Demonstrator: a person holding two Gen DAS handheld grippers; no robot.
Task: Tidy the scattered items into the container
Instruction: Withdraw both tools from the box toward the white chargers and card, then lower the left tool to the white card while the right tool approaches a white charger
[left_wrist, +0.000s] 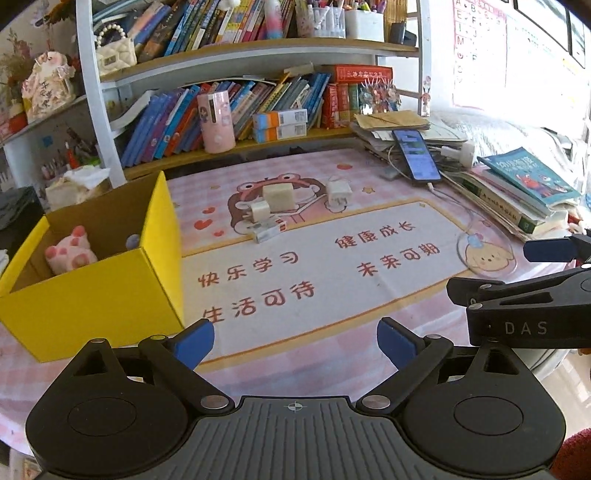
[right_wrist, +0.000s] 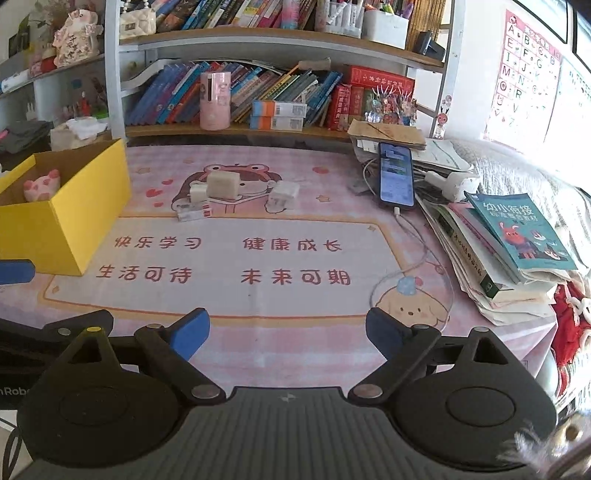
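Box (left_wrist: 92, 295) left on mat (left_wrist: 332, 302), chargers (left_wrist: 277, 197) mid, phone (left_wrist: 415, 155) right

Daylight pours in from the right side of both views, and it is strong enough to wash things out: in the left wrist view the wall chart (left_wrist: 476, 51) at the upper right bleaches to near white, and the grey bedding (left_wrist: 517, 136) below it loses detail. The right wrist view keeps the chart (right_wrist: 524, 62) readable, though its right edge glares. The pink desk mat (right_wrist: 295, 258) is evenly lit and crisp, with only soft, short shadows under the yellow box (left_wrist: 92, 295). The shelves (left_wrist: 258, 48) bow sharply toward the top, fisheye bending. Corners go dark and smeary, lower right especially blurred.
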